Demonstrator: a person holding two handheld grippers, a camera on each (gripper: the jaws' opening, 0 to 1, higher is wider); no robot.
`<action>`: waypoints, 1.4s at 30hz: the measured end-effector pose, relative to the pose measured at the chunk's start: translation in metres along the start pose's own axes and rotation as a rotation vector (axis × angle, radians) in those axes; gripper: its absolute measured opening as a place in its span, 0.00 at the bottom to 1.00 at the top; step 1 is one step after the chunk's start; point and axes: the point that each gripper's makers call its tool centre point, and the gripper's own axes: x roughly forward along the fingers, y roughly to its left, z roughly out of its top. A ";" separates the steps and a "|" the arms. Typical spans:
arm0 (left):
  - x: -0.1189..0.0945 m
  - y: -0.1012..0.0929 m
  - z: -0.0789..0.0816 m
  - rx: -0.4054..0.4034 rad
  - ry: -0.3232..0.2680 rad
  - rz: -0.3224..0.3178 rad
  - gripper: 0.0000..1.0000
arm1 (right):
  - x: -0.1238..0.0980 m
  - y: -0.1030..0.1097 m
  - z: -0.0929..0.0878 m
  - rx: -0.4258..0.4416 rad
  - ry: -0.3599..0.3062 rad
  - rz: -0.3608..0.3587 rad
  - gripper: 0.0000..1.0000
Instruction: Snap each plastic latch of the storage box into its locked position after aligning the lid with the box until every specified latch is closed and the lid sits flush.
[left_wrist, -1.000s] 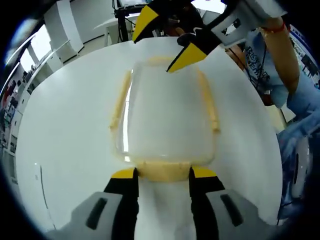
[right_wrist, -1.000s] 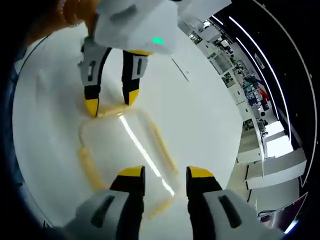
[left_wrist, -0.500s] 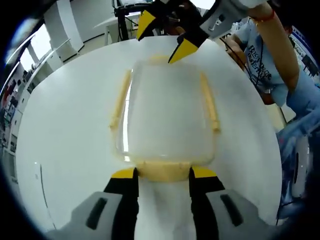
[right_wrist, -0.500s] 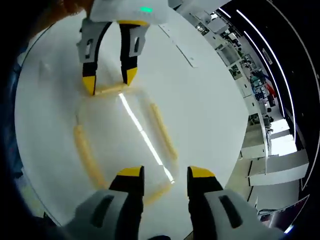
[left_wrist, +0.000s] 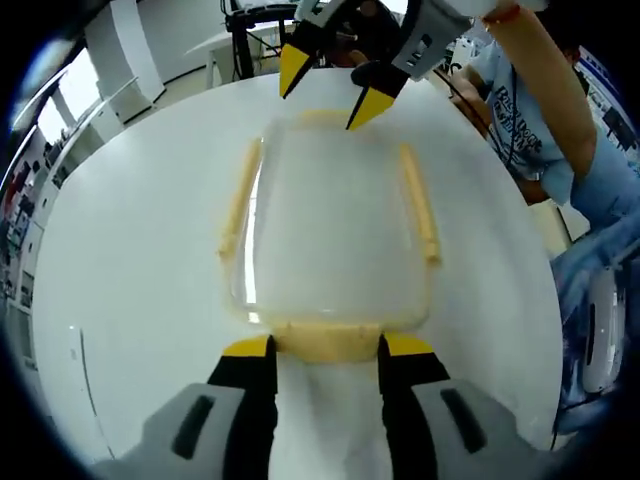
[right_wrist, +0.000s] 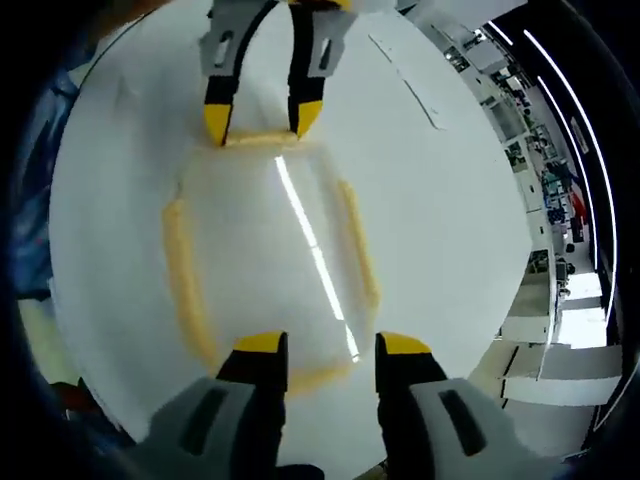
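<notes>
Box: we see the clear plastic storage box with its transparent lid (left_wrist: 335, 230) lying in the middle of the round white table (left_wrist: 130, 260), with pale yellow latches on all four sides.
Left gripper: our left gripper (left_wrist: 327, 347) has its yellow-tipped jaws set apart, one at each end of the near yellow end latch (left_wrist: 327, 340); they appear to touch it, but we cannot tell whether they press it.
Right gripper: our right gripper (right_wrist: 325, 345) hovers with jaws parted at the opposite end latch (right_wrist: 315, 378), and holds nothing; in the left gripper view it hangs just above that far end (left_wrist: 330, 85).
Side latches: the long left latch (left_wrist: 240, 200) and long right latch (left_wrist: 418, 205) lie along the lid edges; we cannot tell whether they are snapped shut.
Lid: it looks aligned with the box, as far as we can judge.
Step in hand: we judge we are working on the two end latches, one gripper at each.
Next move: we should press each end latch down and inward until it seats, keeping the box from sliding, then check both side latches.
</notes>
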 end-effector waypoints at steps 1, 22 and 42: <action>0.000 -0.001 0.000 0.004 0.004 -0.001 0.39 | -0.001 -0.001 -0.004 -0.004 0.005 0.007 0.36; -0.001 -0.004 -0.004 0.016 0.033 -0.008 0.39 | 0.022 0.019 -0.061 0.004 0.153 0.212 0.42; -0.003 -0.005 -0.005 0.026 0.014 -0.010 0.39 | 0.030 0.029 -0.054 -0.150 0.171 0.392 0.42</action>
